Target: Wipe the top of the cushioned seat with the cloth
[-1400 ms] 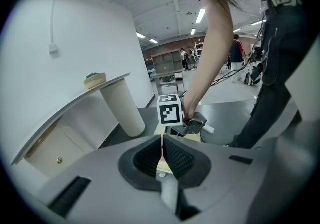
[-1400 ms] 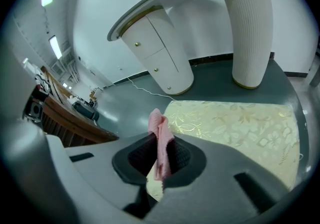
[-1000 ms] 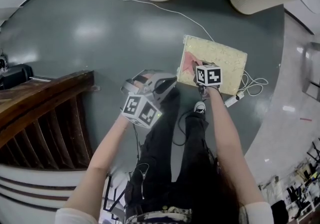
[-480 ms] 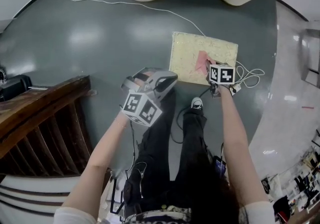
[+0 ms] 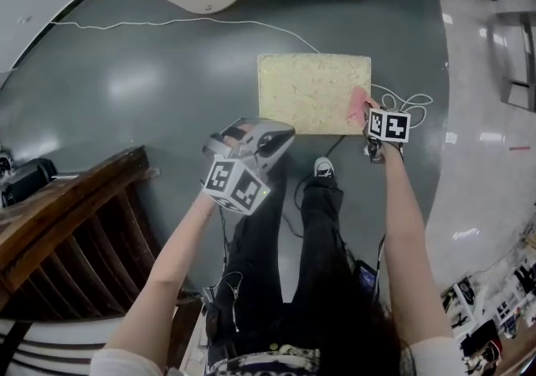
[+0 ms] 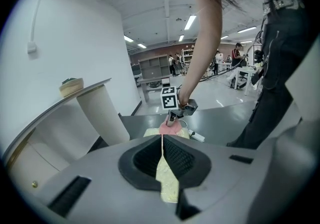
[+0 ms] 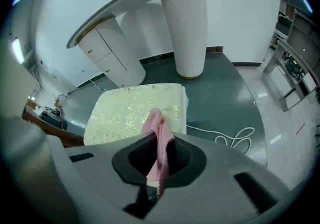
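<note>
Right gripper view: our right gripper pinches the pink cloth by a bunched fold | we judge it light, limp | pale yellow cushioned seat upper centre in head view, cloth at its right edge | left gripper pressed together, empty

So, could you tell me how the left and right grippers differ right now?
The right gripper is shut on the pink cloth; the left gripper is shut on nothing. The right gripper holds the cloth at the right end of the cushioned seat; the left gripper is off the seat. Both have their jaws together.
</note>
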The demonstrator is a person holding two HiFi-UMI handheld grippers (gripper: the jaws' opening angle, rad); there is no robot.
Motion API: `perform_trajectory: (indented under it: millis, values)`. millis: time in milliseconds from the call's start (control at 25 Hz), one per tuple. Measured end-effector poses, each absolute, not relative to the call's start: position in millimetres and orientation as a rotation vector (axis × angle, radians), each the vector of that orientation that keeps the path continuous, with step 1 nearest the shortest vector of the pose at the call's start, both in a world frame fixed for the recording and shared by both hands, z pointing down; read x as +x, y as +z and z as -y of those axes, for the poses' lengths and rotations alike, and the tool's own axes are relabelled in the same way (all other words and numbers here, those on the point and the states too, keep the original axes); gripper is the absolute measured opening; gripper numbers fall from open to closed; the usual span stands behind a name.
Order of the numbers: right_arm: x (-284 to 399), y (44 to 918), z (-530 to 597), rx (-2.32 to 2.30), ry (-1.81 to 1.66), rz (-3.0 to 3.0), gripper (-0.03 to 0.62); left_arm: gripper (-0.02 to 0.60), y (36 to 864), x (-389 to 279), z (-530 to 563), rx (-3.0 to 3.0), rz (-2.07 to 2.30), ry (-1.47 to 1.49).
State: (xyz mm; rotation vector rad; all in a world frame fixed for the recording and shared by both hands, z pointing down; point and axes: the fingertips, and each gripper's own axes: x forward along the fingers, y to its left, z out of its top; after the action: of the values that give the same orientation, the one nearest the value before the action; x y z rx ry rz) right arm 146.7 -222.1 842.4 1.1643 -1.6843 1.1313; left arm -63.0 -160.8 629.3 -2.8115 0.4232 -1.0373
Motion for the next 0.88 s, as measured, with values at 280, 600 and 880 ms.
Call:
perform_trajectory:
  millis: [280, 600, 880]
  values:
    - [185.1, 839.3, 215.8, 1.220, 1.152, 1.656, 0.015, 0.008, 624.4, -44.9, 170.9, -2.794, -0.406, -1.027]
    - [98.3, 815.2, 201.6, 1.039, 1.135, 1.875, 0.015, 0.008, 627.1, -70.2, 168.0, -2.790, -0.507, -1.079]
    - [-16.7, 818.1, 177.2, 0.815, 1.122, 2.001, 0.015, 0.008, 634.4, -109.0, 161.3, -2.801, -0.615, -1.114]
